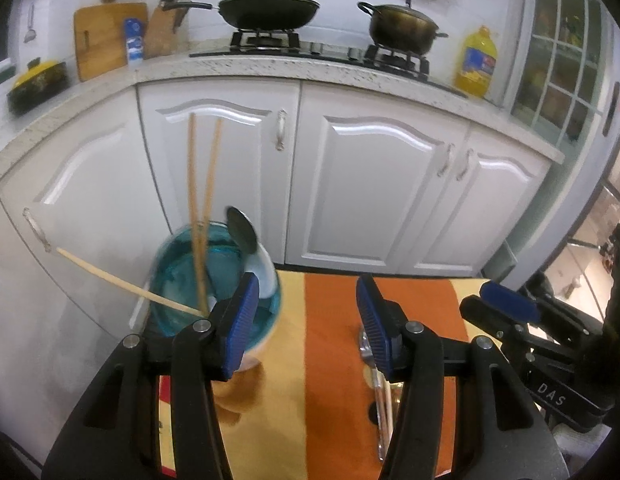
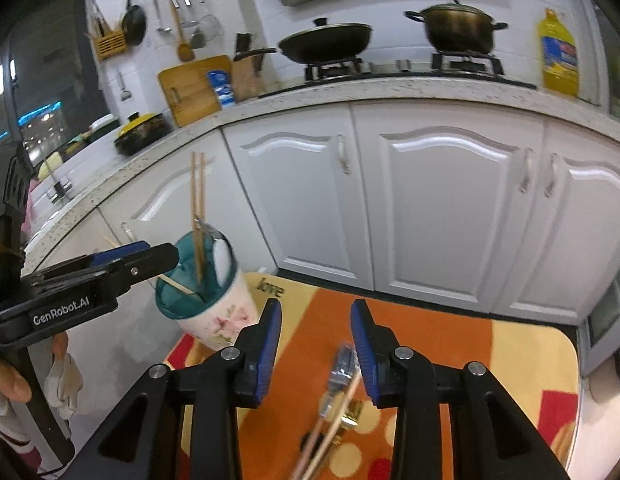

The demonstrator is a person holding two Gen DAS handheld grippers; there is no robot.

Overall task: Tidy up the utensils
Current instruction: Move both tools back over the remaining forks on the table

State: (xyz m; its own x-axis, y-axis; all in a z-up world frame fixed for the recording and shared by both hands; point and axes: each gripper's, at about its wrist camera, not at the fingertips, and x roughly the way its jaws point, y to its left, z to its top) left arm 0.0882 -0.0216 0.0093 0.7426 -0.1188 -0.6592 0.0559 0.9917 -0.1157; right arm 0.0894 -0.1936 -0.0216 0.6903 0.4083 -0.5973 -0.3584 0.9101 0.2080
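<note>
Cup [image 2: 213, 304] holds chopsticks [image 2: 197, 216] and spoon [image 2: 221, 256]. Loose fork [image 2: 344, 362] and chopsticks lie right of cup on mat [image 2: 490, 364]: light, stiff, slippery; pinch mid-handle. Left tongs [image 1: 303, 320] and right tongs [image 2: 316, 340] open, empty.

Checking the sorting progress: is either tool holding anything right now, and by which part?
Nothing is held. The left tool and right tool both stand open and empty; the cup sits beside the left one, and the fork lies on the mat.
</note>
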